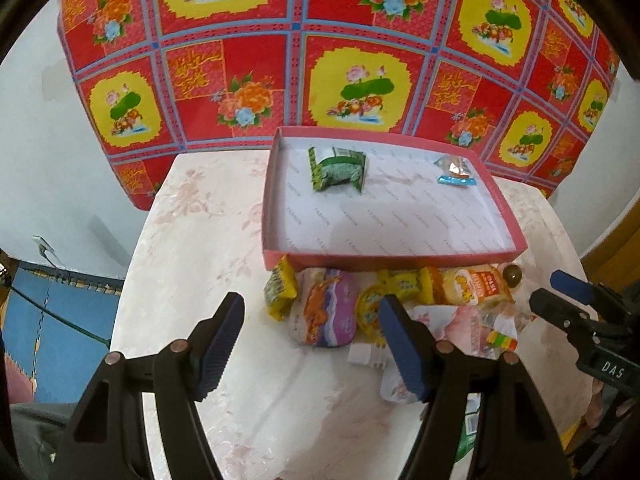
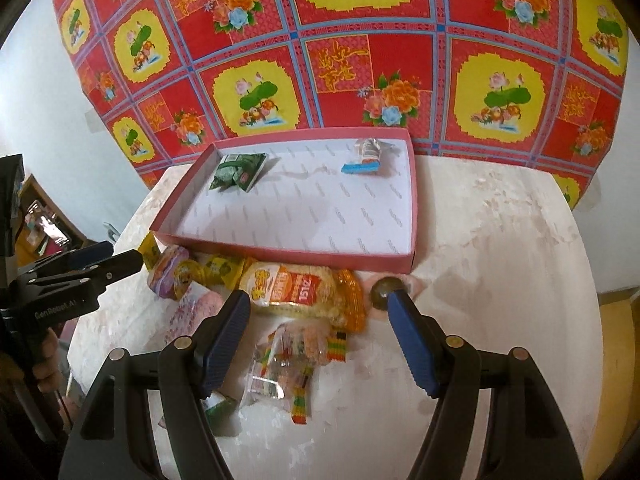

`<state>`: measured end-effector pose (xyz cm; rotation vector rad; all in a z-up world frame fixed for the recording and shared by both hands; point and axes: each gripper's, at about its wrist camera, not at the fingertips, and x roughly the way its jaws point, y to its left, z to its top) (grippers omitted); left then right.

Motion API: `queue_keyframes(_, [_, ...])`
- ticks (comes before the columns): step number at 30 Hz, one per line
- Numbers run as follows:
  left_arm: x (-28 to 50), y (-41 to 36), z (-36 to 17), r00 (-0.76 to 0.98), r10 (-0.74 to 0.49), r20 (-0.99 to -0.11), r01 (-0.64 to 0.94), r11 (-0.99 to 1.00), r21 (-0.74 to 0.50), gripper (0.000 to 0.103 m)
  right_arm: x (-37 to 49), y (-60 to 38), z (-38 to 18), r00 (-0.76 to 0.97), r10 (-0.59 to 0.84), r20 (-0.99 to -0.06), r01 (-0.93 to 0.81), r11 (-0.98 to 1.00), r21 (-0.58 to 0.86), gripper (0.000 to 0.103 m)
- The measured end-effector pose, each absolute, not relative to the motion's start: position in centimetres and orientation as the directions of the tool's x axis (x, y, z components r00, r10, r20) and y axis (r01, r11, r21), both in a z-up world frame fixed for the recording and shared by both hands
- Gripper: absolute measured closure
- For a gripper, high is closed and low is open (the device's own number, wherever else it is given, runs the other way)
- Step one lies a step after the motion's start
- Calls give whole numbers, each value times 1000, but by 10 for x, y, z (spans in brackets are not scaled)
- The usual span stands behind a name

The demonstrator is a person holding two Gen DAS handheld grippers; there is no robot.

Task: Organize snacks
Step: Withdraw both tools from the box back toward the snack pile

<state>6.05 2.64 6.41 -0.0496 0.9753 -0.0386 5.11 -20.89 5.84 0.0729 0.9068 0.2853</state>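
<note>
While both grippers hang over the near half of the tabletop [image 1: 192,240], neither holds anything: the left gripper [image 1: 312,320] has its ribbed blue fingers [image 1: 402,344] standing wide apart above the snack pile, and the right gripper [image 2: 320,320] likewise keeps its fingers [image 2: 412,344] wide, with only loose packets showing in the gap below them. A pale cloth with a faint floral print covers the tabletop, smooth and slightly glossy. Toward the far edge sits a shallow rectangular cardboard tray [image 1: 384,258], pink outside and lined in white printed paper; inside it, near the far left corner, lies a crinkled green foil packet [image 1: 338,168], and near the far right corner a small clear wrapper with a blue strip [image 1: 456,172]. The rest of the snacks lie heaped against the tray's near wall: yellow foil sachets [image 1: 280,292], a rounded purple-and-orange pouch [image 1: 326,312], a puffy yellow bag with a red label [image 2: 292,288], a small dark round ball [image 2: 382,292] just beside the tray's near right corner, and, closer to the near edge, a clear crackly bag of striped rainbow candies [image 2: 280,368]. A pale pink wrapper [image 1: 464,324] rests flat among them. Behind the tabletop hangs a glossy red sheet [image 2: 360,60] patterned with yellow panels and flowers.
</note>
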Motion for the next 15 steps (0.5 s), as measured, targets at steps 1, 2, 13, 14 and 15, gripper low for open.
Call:
queue_keyframes(1, [59, 28, 63, 558, -53, -828, 6, 998, -60, 29, 50, -209, 57, 579, 275, -767, -213, 960, 184, 30])
queue_keyframes(2, [58, 30, 62, 557, -51, -829, 1, 998, -61, 29, 49, -209, 57, 577, 276, -769, -213, 960, 185, 30])
queue_keyframes(13, [49, 51, 47, 529, -31, -848, -41, 997, -62, 29, 40, -211, 47, 554, 270, -788, -202, 961, 187, 30])
queue_keyframes(14, [49, 54, 45, 525, -28, -851, -47, 997, -62, 29, 40, -211, 46, 551, 269, -790, -202, 962, 186, 30])
queue_keyframes(15, [48, 56, 44, 523, -25, -852, -52, 997, -62, 29, 39, -211, 44, 549, 267, -792, -200, 962, 185, 30])
